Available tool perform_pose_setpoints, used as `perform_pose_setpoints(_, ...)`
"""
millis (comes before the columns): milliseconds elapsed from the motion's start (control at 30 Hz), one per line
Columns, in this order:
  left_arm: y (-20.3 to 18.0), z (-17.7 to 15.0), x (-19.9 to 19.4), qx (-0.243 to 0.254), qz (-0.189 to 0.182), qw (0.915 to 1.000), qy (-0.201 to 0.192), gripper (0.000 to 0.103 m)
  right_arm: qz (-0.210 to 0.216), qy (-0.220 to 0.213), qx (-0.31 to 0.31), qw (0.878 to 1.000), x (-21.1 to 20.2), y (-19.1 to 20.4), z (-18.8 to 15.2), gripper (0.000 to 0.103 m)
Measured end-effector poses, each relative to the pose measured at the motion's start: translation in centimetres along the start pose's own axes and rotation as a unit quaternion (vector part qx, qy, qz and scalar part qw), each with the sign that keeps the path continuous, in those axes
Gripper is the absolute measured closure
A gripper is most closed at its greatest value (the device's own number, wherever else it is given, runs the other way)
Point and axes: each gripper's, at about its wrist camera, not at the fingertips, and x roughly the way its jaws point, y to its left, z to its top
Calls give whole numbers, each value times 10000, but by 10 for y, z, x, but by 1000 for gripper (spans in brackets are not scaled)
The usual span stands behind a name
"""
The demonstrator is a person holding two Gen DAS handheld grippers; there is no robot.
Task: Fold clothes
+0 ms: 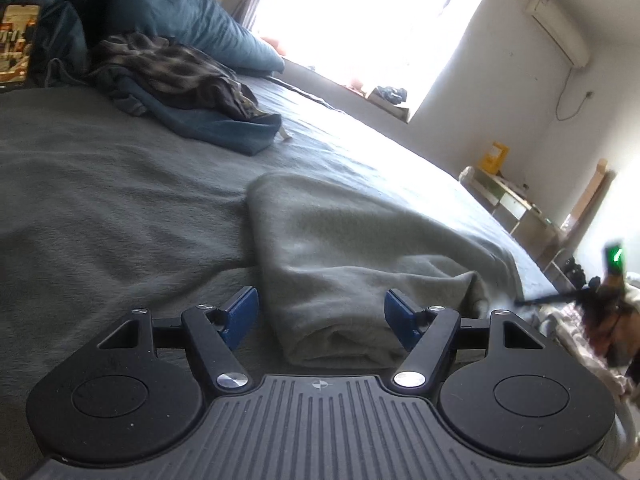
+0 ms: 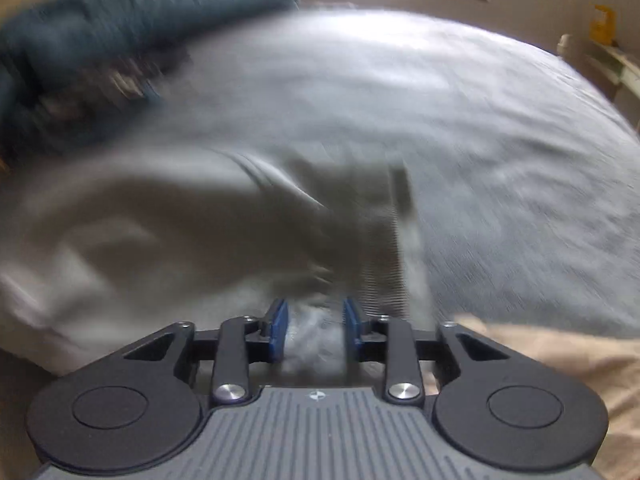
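With the left tool (image 1: 320, 322) spread wide around the grey garment (image 1: 340, 248) near the bed (image 1: 100, 200) edge, and the right tool (image 2: 315, 330) seemingly clamped on blurred cloth, square both layers before pinching.

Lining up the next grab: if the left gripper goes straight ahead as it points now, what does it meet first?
The left gripper, open, would likely meet the folded end of the grey garment lying between its fingers.

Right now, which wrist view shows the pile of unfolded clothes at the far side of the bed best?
The left wrist view. The pile of unfolded clothes is sharp there: a dark patterned piece lying on blue ones, resting on the bed. In the right wrist view the same pile is a motion-blurred smear at the upper left, with no detail readable.
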Motion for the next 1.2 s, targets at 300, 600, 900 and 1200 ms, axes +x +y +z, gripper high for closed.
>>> perform_pose_setpoints(300, 34, 12, -9, -436, 129, 9989, -107, 34, 1, -846, -1136, 9899, -84, 112, 10, 73)
perform_pose_setpoints(600, 23, 22, 27, -212, 197, 9996, 73, 35, -229, -464, -948, 9942, -18, 147, -20, 73)
perform_pose_setpoints(900, 24, 18, 44, 93, 327, 9994, 23, 34, 797, -1104, -791, 9875, -69, 160, -18, 70)
perform_pose_setpoints(1200, 37, 9, 49, 167, 258, 9995, 63, 34, 1579, -664, -1041, 9797, 9, 203, -36, 83)
